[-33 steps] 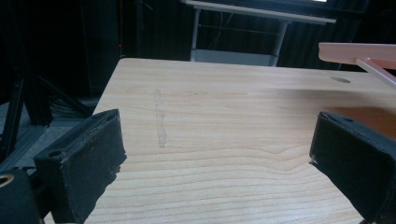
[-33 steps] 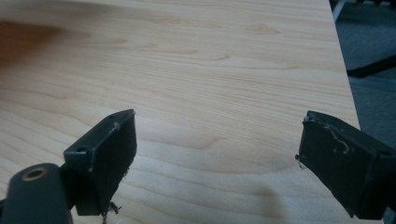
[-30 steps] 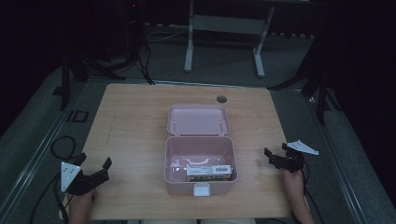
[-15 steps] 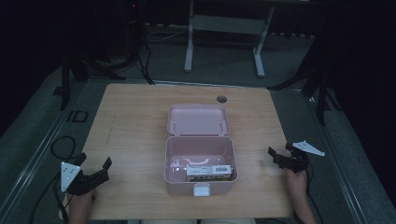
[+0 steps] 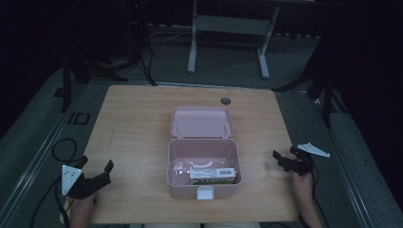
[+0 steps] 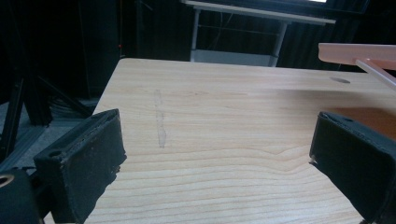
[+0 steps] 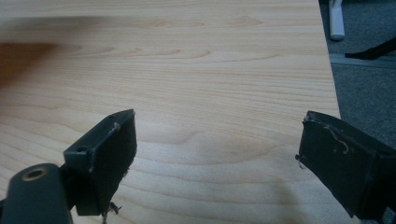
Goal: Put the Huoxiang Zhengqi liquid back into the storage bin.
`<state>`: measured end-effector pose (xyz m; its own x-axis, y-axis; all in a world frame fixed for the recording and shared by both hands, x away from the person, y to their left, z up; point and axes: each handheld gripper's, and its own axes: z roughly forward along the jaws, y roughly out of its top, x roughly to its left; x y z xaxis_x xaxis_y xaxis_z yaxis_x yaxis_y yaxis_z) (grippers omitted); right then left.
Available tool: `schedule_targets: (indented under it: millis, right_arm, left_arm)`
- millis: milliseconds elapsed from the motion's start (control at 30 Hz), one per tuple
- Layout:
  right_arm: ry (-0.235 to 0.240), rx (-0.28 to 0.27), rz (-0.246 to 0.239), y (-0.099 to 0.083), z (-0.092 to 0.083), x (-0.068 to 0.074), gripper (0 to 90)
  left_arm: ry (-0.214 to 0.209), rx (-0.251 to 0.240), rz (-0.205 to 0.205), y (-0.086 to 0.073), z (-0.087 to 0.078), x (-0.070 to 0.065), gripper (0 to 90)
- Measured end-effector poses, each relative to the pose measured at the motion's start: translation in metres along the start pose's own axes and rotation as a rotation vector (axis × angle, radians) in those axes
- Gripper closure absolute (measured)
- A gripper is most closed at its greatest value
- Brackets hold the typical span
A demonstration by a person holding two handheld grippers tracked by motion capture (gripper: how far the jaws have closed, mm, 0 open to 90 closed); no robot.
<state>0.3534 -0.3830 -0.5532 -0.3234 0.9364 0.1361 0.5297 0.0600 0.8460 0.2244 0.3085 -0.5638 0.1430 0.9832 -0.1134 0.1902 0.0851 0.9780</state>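
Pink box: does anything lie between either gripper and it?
Nothing visible does. Bare table separates the open left gripper and the open right gripper from the pink box, whose lid lies open.

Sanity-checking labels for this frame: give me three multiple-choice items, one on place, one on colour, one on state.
1. Where is the white packet?
A. On the bare table
B. Inside the box
C. In the left gripper

2. What colour is the storage box?
A. Pink
B. Blue
C. Green

3. How is the box lid?
A. Latched shut
B. Removed and on the floor
C. Open, laid back

Key:
1 B, the high view shows the packet lying in the box's cavity.
2 A, walls and lid are pale pink.
3 C, the lid lies flat behind the box, inner side up.
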Motion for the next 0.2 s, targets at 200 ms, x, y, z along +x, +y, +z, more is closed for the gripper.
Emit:
schedule_targets:
  millis: [200]
  right_arm:
    - [0.008,0.011,-0.003,0.0002,0.0009,0.0002,11.0]
  left_arm:
    - [-0.001,0.000,-0.003,0.0000,-0.0002,0.0003,3.1]
